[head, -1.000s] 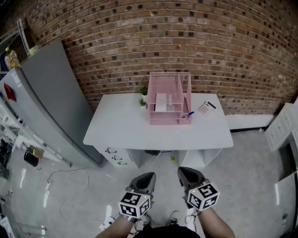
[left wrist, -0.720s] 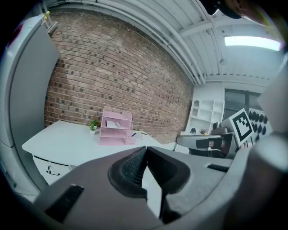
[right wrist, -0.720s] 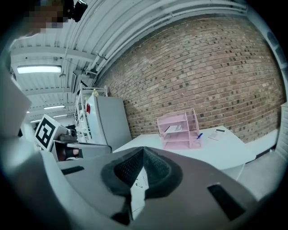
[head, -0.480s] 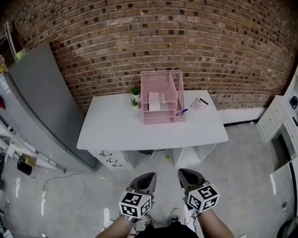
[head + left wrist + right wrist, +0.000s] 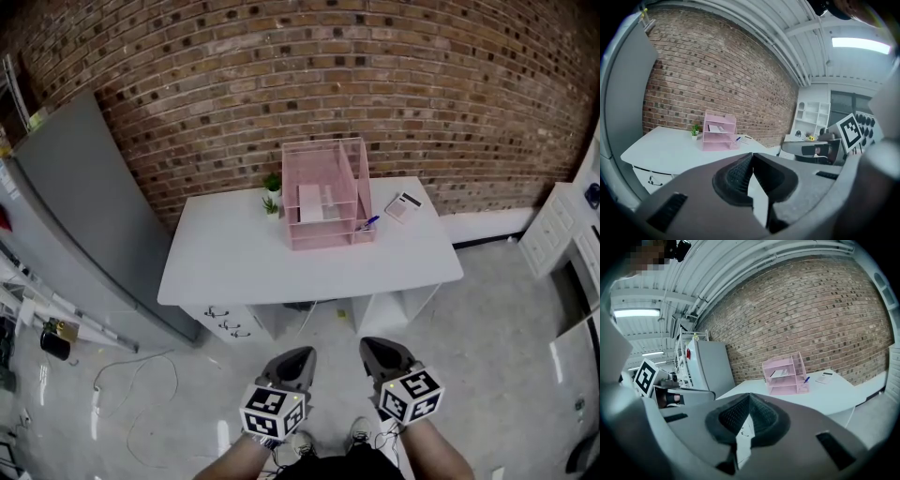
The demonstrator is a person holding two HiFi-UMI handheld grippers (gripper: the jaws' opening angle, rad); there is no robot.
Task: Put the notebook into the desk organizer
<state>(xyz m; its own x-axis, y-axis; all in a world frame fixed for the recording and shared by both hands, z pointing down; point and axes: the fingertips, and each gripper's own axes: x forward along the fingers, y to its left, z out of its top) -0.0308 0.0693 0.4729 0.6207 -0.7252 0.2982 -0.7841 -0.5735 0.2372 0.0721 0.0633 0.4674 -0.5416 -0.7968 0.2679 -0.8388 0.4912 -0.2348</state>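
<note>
Abreast, pointing forward: left gripper (image 5: 296,357), right gripper (image 5: 374,348), jaws together.

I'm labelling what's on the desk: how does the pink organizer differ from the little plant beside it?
The pink organizer is a tall wire-mesh rack with shelves; the plant is far smaller and lower. The organizer is pink all over; the plant is green leaves in a white pot. Both stand upright at the back of the white desk, near the brick wall.
</note>
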